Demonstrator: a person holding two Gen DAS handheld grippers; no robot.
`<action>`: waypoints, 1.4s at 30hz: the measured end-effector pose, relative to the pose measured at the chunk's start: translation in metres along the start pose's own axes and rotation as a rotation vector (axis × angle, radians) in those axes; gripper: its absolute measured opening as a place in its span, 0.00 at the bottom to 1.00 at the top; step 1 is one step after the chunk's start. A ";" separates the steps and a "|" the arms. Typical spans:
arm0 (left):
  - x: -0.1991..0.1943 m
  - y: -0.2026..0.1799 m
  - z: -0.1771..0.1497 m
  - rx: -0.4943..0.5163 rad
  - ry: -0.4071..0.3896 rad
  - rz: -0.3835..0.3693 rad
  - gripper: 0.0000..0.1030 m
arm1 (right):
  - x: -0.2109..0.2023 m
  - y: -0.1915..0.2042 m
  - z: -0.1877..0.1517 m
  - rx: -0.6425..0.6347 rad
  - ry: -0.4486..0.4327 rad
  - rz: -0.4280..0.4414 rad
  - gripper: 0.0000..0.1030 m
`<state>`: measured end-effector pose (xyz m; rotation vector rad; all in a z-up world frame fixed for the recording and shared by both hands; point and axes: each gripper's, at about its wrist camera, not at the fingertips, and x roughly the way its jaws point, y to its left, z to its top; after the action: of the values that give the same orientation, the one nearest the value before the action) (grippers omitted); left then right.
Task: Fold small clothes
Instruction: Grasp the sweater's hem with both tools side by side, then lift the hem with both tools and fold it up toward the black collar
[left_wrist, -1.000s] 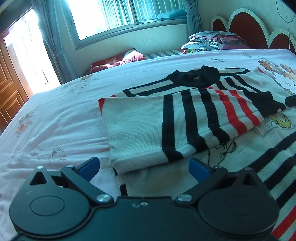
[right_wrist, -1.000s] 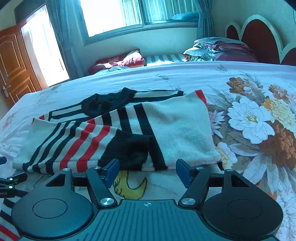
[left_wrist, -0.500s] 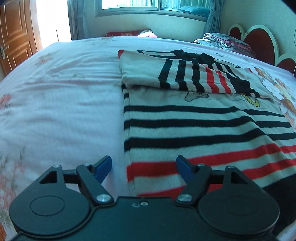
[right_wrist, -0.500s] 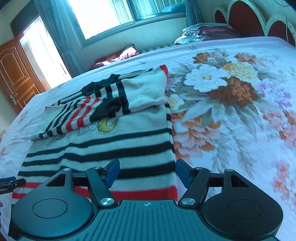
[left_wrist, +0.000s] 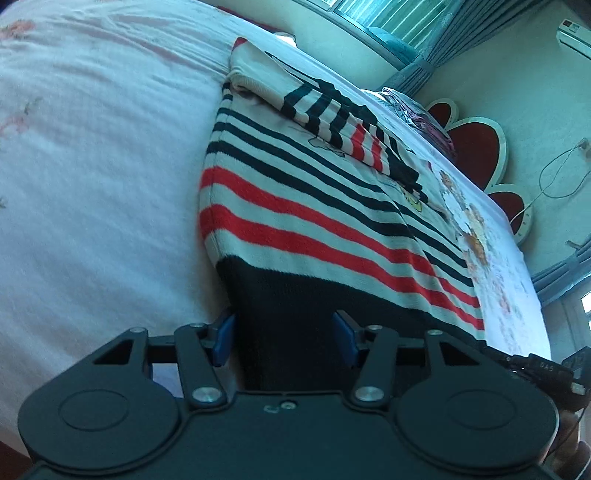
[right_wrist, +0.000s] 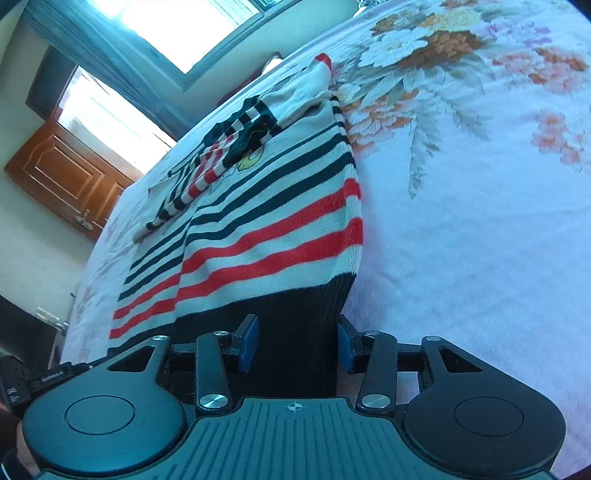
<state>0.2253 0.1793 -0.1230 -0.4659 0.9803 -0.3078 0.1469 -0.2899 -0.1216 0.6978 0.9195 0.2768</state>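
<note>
Both grippers have dropped to the sweater's (left_wrist: 314, 221) black hem (right_wrist: 303, 332), fingers apart around it; next they must pinch and fold upward.

sweater hem (left_wrist: 284, 332) behind gripper body

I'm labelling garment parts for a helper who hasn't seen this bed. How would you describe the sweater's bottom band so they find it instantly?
On the floral bedsheet lies a striped sweater, sleeves folded across its chest. Follow its stripes down to the edge nearest the cameras: the black ribbed hem. Unlike the striped body, it is solid black.
</note>
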 end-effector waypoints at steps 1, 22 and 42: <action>0.001 0.000 -0.001 -0.008 0.003 -0.009 0.50 | 0.000 -0.002 -0.001 0.015 0.007 0.015 0.30; -0.024 0.004 -0.011 -0.071 -0.198 0.065 0.04 | -0.027 -0.009 0.019 -0.017 -0.064 0.046 0.04; 0.040 -0.039 0.201 -0.055 -0.364 -0.027 0.04 | 0.038 0.042 0.221 -0.002 -0.248 0.103 0.04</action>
<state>0.4151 0.1755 -0.0377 -0.5633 0.6294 -0.2110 0.3502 -0.3345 -0.0277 0.7604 0.6486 0.2751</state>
